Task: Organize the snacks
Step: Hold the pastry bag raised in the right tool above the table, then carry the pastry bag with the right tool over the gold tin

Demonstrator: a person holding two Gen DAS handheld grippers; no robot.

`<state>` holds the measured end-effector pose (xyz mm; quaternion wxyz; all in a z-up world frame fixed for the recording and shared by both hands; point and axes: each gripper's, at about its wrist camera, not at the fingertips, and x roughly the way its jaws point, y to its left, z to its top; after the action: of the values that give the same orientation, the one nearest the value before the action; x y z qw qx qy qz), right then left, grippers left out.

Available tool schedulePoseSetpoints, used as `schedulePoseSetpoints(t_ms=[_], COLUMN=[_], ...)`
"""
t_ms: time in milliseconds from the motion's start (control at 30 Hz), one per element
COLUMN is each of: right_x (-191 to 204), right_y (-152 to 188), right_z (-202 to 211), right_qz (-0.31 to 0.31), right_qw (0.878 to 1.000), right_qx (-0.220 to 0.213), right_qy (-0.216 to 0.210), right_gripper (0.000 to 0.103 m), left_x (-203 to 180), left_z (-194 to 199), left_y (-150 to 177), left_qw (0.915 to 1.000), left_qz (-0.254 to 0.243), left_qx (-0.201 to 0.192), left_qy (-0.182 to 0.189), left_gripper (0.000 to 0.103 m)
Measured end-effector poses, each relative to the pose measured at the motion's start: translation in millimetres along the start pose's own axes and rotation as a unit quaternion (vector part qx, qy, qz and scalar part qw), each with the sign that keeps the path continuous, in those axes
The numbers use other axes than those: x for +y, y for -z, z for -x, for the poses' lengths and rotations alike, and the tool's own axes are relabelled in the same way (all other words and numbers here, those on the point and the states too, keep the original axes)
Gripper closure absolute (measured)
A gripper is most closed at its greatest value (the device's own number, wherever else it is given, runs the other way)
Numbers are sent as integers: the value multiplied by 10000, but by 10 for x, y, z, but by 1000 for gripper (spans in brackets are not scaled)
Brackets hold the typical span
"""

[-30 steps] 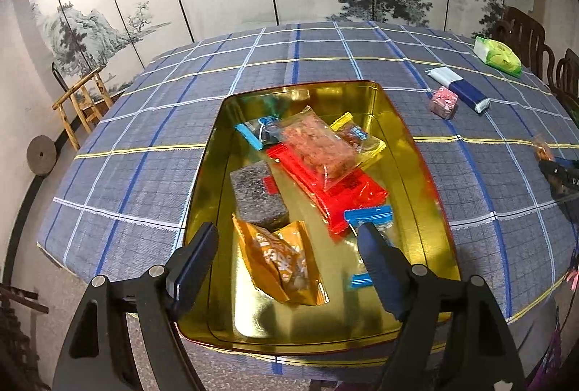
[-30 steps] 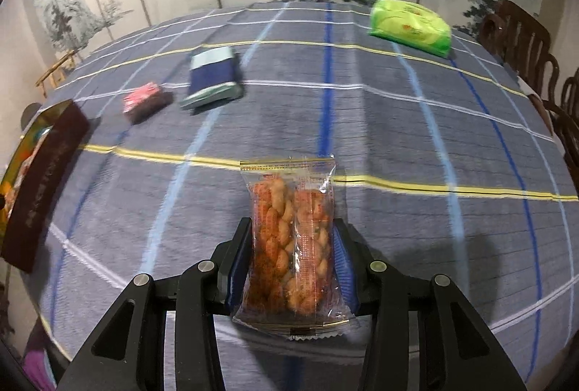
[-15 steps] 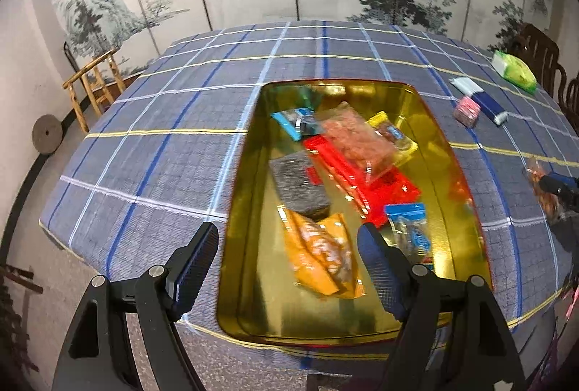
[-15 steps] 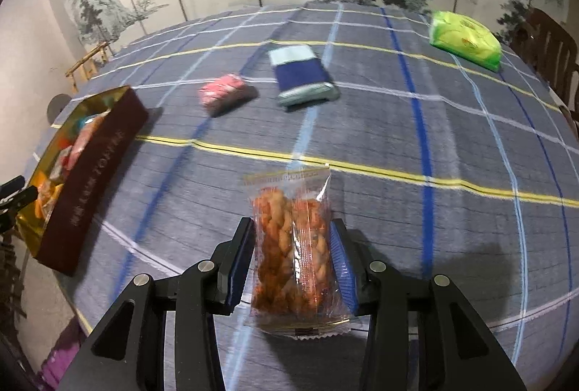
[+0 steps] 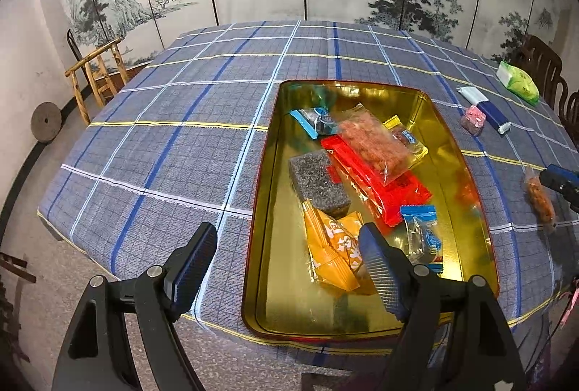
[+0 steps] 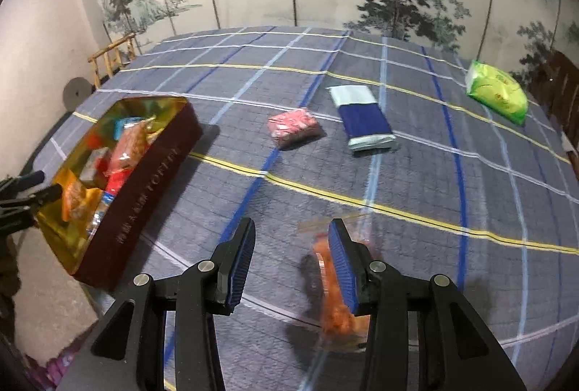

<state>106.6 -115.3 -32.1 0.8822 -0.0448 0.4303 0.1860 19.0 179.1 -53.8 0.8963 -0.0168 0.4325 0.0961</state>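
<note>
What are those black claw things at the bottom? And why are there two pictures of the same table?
Those claws are grippers, two-fingered tongs that a person holds, one in each hand. Each has a small camera looking along its fingers, so you get one picture per hand. The left gripper is open and empty above a gold tin already holding several snacks. The right gripper is open too. A blurry orange snack packet sits against one of its fingers, not squeezed between both. On the checked tablecloth a pink packet, a blue packet and a green bag still wait outside the tin.
</note>
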Motion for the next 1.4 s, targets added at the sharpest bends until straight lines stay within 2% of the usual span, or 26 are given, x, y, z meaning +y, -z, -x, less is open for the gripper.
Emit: schedulePoseSetpoints(t_ms=[167,433,533,700,833,1067,1233,1400], right_x=[-157,-213,-251,-397,-298,222,574,965], right_y=[119,187,199,189,126,-168,-424,-610], right_z=[0,-224,-318,-244,-148,-34,-74,-231], right_qz=[-107,175,377,81,-50,80,-142,-190], right_qw=[9997,9982,9960,9976,9991,9989,9914,9828], right_qx=[85,371,541,483,345,18,-9,92], right_qy=[183,435,610,497,221,-454,-1305,-1835], right_gripper=[59,60,70,77,79,79,79,79], left_x=[2,-65,-77,-70,-39,84,130,184], left_z=[-24,-63,-60,-60,-9,34,37,64], left_y=[8,31,26,15,0,-31,-31,-34], left_qw=[10000,9998,9997,9997,9998,9999,9999,9999], left_qz=[8,-90,-100,-86,-71,54,75,107], left_qx=[37,106,97,91,26,5,14,16], left_qy=[80,151,175,187,160,127,82,92], left_gripper=[24,24,24,24,24,24,24,24])
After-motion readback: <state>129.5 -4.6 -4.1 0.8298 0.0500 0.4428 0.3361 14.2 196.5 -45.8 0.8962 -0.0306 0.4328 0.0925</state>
